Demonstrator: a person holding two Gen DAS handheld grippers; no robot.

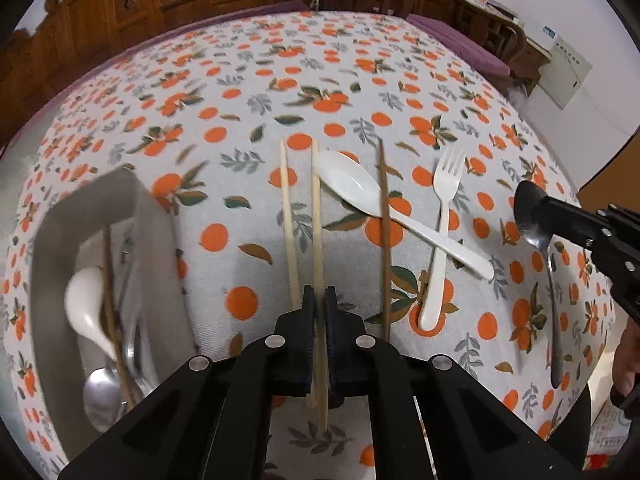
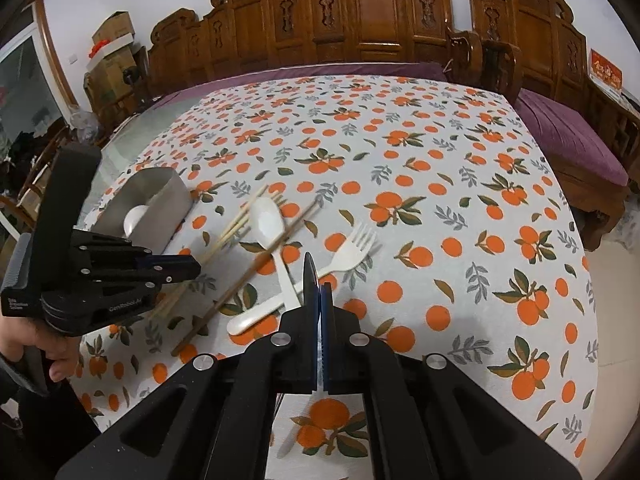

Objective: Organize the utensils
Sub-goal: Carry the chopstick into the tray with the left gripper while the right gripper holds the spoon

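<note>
1. The left gripper (image 1: 319,300) has its black jaws closed narrow on a pale bamboo chopstick (image 1: 316,216), which runs between the pads and out past the tips across the orange-print tablecloth (image 1: 248,92).
2. A second pale bamboo chopstick (image 1: 289,216) lies flat just left of the gripped one, almost parallel to it.
3. Left of that pair stands the grey rectangular metal holder (image 1: 148,224), containing a white ceramic spoon (image 1: 86,300), a steel spoon (image 1: 102,396) and a dark chopstick.
4. Right of the gripped chopstick lie a white plastic spoon (image 1: 352,184), a dark brown wooden chopstick (image 1: 385,240) crossing over it, and a white plastic fork (image 1: 442,232).
5. The right gripper (image 2: 318,280), right of the fork, is pinched shut on a metal spoon (image 1: 534,216), held above the cloth.
</note>
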